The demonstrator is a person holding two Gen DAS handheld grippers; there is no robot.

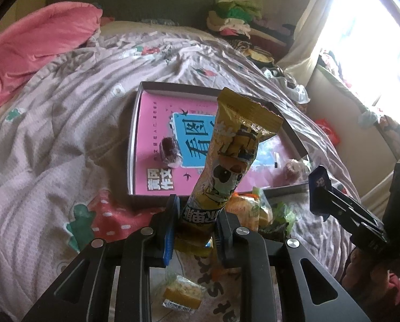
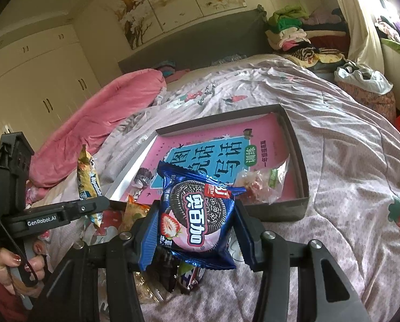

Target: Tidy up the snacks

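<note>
My left gripper (image 1: 193, 222) pinches one yellow snack bar (image 1: 226, 166) by its lower end, long axis standing up toward the box (image 1: 135, 123) just ahead; my right gripper (image 2: 197, 230) clamps one blue Oreo packet (image 2: 200, 214) flat-on, nearer the box's front wall. Two wrapped snacks already lie inside; several remain on the bed (image 1: 52, 107)
</note>
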